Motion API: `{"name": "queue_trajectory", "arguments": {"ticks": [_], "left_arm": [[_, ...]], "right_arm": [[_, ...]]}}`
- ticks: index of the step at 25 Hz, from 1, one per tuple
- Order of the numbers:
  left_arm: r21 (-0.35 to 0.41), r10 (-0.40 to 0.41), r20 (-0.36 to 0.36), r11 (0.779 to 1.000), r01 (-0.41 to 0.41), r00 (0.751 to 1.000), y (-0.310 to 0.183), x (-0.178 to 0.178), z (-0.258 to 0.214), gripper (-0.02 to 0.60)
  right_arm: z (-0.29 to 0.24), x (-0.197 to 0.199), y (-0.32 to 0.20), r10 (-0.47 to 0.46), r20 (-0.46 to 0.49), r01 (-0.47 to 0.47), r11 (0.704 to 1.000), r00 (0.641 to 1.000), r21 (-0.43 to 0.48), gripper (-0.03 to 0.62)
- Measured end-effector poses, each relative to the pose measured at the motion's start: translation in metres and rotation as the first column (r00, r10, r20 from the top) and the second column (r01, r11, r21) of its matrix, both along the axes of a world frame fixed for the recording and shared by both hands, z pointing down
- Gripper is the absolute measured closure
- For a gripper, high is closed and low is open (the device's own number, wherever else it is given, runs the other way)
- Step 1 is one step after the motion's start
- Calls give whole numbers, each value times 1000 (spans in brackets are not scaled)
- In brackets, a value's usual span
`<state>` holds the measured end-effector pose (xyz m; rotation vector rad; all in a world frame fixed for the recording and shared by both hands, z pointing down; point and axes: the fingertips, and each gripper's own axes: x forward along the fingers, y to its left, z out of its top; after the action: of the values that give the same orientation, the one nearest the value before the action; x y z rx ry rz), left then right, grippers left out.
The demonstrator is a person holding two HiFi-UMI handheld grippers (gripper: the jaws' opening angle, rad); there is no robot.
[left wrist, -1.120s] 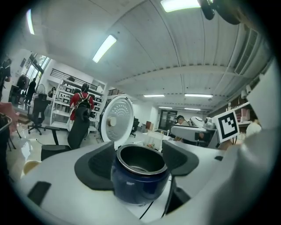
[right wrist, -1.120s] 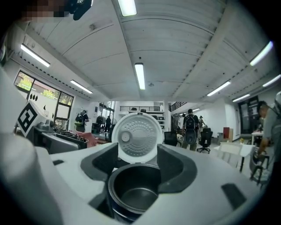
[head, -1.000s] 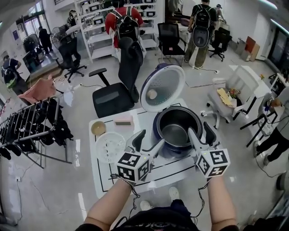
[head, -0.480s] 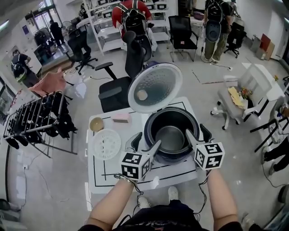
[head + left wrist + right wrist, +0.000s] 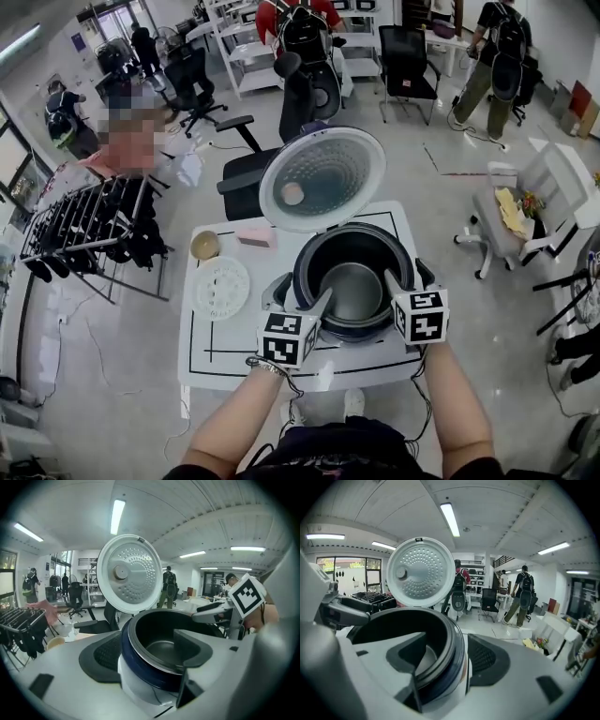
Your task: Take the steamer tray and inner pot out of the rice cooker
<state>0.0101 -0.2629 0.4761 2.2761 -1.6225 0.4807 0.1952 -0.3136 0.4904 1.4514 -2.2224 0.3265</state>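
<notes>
The rice cooker [image 5: 319, 314] stands open on the white table [image 5: 216, 356], its lid [image 5: 322, 178] tipped up at the back. The dark inner pot [image 5: 354, 281] sits inside it. The white perforated steamer tray [image 5: 222, 287] lies flat on the table, left of the cooker. My left gripper [image 5: 302, 292] is open at the cooker's front left; in the left gripper view one jaw is outside the cooker wall [image 5: 140, 686] and the other inside the pot [image 5: 159, 646]. My right gripper [image 5: 409, 275] is open and straddles the right rim [image 5: 454, 644] the same way.
A small tan bowl [image 5: 204, 246] and a pink box [image 5: 254, 236] sit at the table's back left. A black office chair [image 5: 253, 183] stands behind the table, and a drying rack [image 5: 84, 225] is to the left. People stand further off.
Both grippers have moved forward from in front of the cooker to its rim, one on each side. The pot has not moved.
</notes>
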Motion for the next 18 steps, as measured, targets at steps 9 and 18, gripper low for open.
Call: {"name": "queue_trajectory", "arguments": {"ticks": [9,18], "left_arm": [[-30,-91,46,995,92,995,-4,3,22,244],[-30,-124,54,992,126,991,-8,9,20,246]], "right_arm": [[23,3,-12,-53,-121,48,998,991,-44,332],[22,7,-18,-53,-105,48,998,993,-45,333]]}}
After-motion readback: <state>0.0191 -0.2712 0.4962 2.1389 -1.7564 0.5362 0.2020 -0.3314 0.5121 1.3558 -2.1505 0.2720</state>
